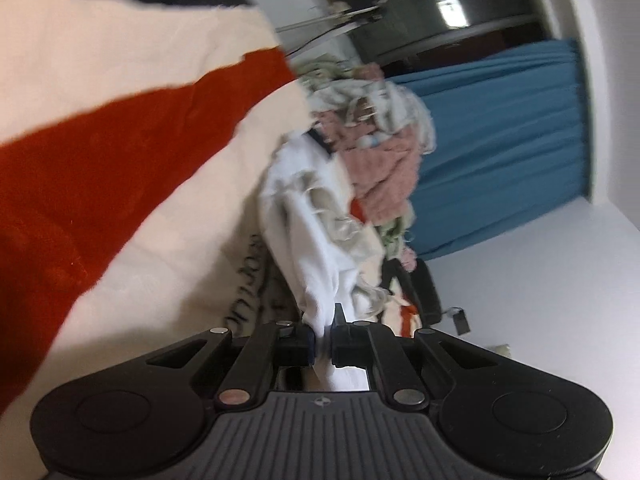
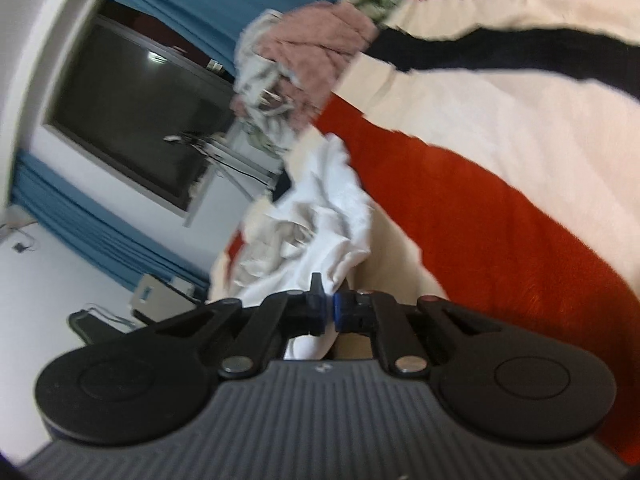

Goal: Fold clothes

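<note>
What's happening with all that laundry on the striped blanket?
A person is working two handheld tongs to fold clothes. Both the left tongs and the right tongs are clamped on a crumpled white cotton garment, which lies on a cream, red and black striped blanket. A heap of pink and pale clothes waits behind it.

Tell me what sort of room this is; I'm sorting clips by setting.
Probably a bedroom: a striped blanket spread like bedding under a heap of clothes, blue curtains and a dark window.
</note>
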Available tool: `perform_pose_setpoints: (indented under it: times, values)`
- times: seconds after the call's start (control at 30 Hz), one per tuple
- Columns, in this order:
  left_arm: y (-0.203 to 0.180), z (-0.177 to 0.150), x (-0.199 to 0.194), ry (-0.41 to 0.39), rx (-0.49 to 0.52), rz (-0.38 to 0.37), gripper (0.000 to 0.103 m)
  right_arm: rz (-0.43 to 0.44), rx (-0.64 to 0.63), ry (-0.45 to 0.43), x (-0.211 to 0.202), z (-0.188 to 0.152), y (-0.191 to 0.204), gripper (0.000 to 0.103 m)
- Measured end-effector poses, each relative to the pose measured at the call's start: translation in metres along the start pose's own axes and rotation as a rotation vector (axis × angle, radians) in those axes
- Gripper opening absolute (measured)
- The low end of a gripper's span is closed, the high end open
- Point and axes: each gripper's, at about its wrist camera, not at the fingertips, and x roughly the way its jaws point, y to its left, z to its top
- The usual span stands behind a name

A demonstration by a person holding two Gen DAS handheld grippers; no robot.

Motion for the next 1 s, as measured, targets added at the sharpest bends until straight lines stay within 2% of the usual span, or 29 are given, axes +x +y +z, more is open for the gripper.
perform_pose_setpoints:
  times: [0.13, 0.3, 0.43, 0.53, 0.6, 0.7, 0.8, 0.9, 1.0]
  values:
    - [-0.026, -0.013, -0.044, -0.058, 0.06, -0.047, 0.007, 0.077, -0.032, -0.049, -0.045, -0.008, 0.016, 0.007]
    - [-0.039, -0.046, -0.106, -0.088, 0.041, -0.069, 0.007, 0.13, -0.064, -0.096, -0.113, -0.031, 0.025, 0.007]
    - [-0.042, -0.069, -0.139, -0.093, 0.032, -0.059, 0.007, 0.138, -0.113, -0.125, -0.152, -0.047, 0.031, 0.007]
    - [-0.043, -0.074, -0.149, -0.087, 0.007, -0.045, 0.007, 0.124, -0.127, -0.132, -0.157, -0.046, 0.036, 0.007]
    - [-0.049, -0.065, -0.14, -0.084, 0.003, -0.043, 0.007, 0.116, -0.104, -0.138, -0.148, -0.038, 0.038, 0.007]
    - [-0.061, -0.043, -0.109, -0.074, -0.012, -0.01, 0.007, 0.082, -0.005, -0.105, -0.115, -0.017, 0.044, 0.007]
    - [-0.078, -0.005, -0.058, -0.066, -0.021, 0.046, 0.007, 0.019, 0.045, -0.086, -0.069, 0.013, 0.057, 0.007]
    - [-0.091, 0.034, -0.001, -0.047, -0.004, 0.102, 0.007, -0.048, 0.021, -0.073, -0.013, 0.044, 0.071, 0.007]
    - [-0.087, 0.062, 0.055, -0.012, 0.024, 0.151, 0.007, -0.099, 0.023, -0.052, 0.037, 0.058, 0.065, 0.007]
